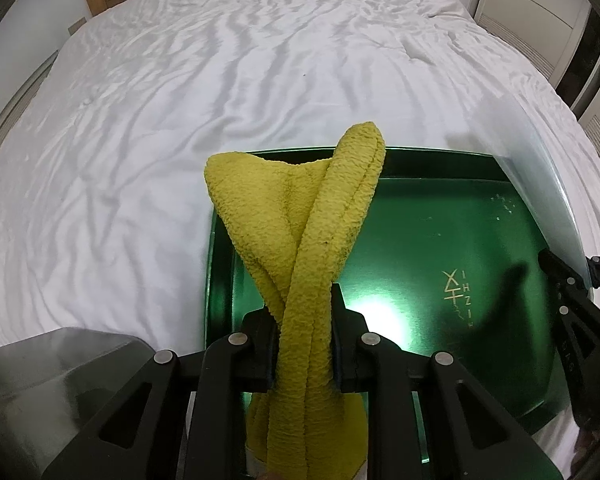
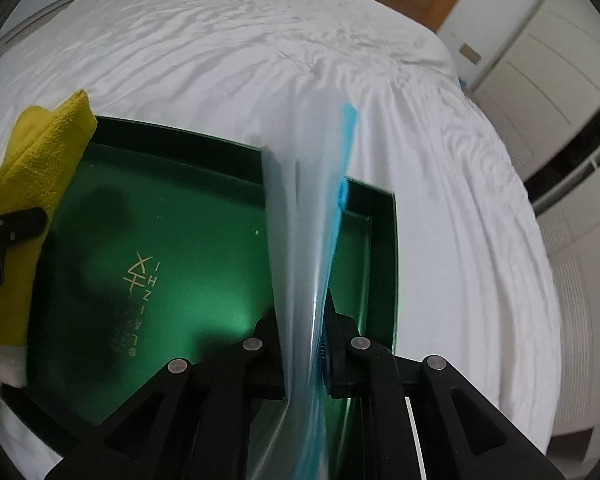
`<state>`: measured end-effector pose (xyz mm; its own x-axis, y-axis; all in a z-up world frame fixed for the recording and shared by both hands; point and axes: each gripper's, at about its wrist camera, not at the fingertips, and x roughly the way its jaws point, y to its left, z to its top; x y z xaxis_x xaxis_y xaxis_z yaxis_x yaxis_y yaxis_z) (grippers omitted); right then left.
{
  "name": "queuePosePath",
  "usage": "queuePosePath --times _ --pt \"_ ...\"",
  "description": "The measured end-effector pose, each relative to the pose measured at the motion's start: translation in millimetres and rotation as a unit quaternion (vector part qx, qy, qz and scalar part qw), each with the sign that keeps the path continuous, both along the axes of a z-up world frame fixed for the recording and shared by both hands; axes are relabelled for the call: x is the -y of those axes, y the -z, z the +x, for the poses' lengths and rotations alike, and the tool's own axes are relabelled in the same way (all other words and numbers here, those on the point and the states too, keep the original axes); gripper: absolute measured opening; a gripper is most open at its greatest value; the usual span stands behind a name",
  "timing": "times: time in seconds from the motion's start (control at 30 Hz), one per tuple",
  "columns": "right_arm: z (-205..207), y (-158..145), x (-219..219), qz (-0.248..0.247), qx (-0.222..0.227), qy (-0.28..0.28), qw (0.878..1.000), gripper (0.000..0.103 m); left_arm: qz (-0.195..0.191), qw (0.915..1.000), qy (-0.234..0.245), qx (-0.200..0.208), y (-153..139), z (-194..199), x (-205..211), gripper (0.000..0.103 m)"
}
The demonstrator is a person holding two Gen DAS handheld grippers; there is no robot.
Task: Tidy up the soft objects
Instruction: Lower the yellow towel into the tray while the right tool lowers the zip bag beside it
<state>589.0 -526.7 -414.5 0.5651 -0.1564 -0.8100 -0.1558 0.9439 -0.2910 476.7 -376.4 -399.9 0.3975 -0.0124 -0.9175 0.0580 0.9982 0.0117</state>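
Towel [image 1: 300, 240], one, yellow, bunched into a twisted rope, long axis running away from the left gripper [image 1: 303, 344], fingers clamped on it above one green tray [image 1: 440, 240]. Right gripper [image 2: 306, 344] fingers clamped on one clear plastic bag [image 2: 300, 220], blue-edged, pointing away over the tray. Tray on white bed [image 1: 180, 100].

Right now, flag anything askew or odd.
Nothing is spilled or damaged. The yellow terry towel is twisted into a rope in the left gripper, not folded; the shiny green tray sits flat on the rumpled white sheet.
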Motion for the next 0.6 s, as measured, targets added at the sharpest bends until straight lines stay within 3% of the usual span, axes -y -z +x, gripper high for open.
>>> queuePosePath --times 0.07,0.13,0.17,0.33,0.6 --pt "1.1 5.6 1.6 0.0 -0.008 0.002 1.0 0.027 0.0 1.0 0.0 -0.002 1.2 -0.3 -0.3 0.018" --pt "-0.7 7.0 3.6 0.007 -0.006 0.009 1.0 0.056 0.004 1.0 0.002 0.0 0.8 -1.4 0.1 0.018" --pt "-1.3 6.3 5.2 0.017 -0.004 0.012 1.0 0.061 0.003 1.0 0.002 0.001 0.3 -1.3 0.4 0.018" --pt "-6.9 -0.6 12.5 0.036 0.002 0.027 0.999 0.071 0.003 1.0 0.003 0.008 -4.3 -3.7 0.8 0.021" --pt "-27.8 -19.0 20.4 0.058 0.015 0.036 0.998 0.073 0.013 0.9995 0.003 0.027 -15.8 -10.8 3.3 0.024"
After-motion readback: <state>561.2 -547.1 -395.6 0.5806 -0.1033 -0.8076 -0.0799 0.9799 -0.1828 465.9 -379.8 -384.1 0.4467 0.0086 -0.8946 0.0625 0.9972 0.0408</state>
